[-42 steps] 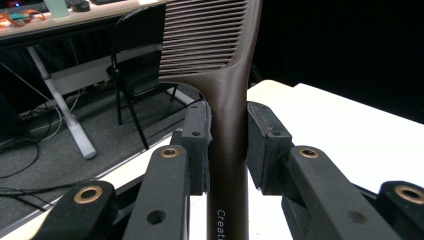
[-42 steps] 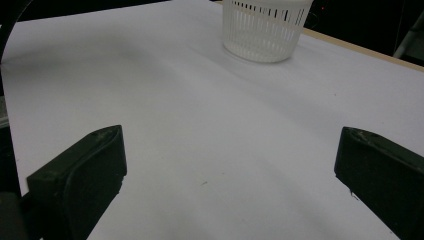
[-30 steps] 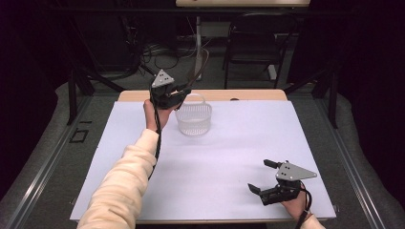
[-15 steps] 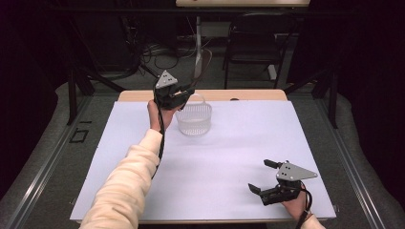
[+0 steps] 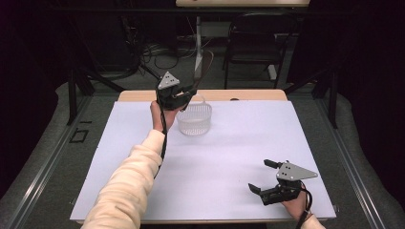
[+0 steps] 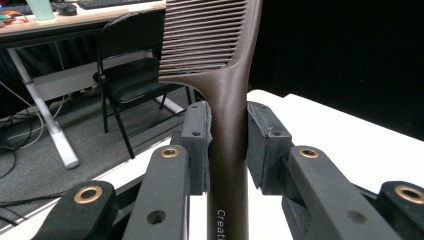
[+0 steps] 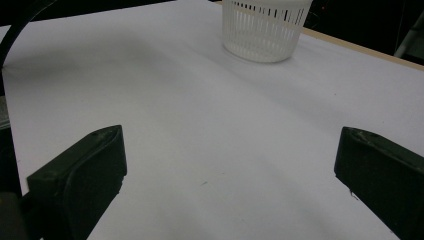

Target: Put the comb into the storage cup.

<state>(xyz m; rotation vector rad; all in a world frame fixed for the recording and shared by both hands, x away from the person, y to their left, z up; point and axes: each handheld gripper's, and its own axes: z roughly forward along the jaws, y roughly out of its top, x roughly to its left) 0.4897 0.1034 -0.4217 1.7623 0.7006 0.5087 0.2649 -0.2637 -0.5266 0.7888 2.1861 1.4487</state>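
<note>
- Fingers (image 6: 197, 145) of the left gripper (image 6: 227, 145) are clamped on the handle of a brown comb (image 6: 227, 100), one pad on each side, just below where the teeth begin.
- Beyond those fingers the toothed part rises past the top of the left gripper view; from the high view the comb (image 5: 203, 71) stands above the white basket (image 5: 194, 119).
- It looks like hard, stiff plastic, light and smooth, so I'd judge it could slip or twist; the narrow handle seems the right place to take hold.
- Right gripper (image 5: 267, 177) rests low on the white sheet (image 5: 229, 157), jaws spread apart and empty, well apart from the basket.
</note>
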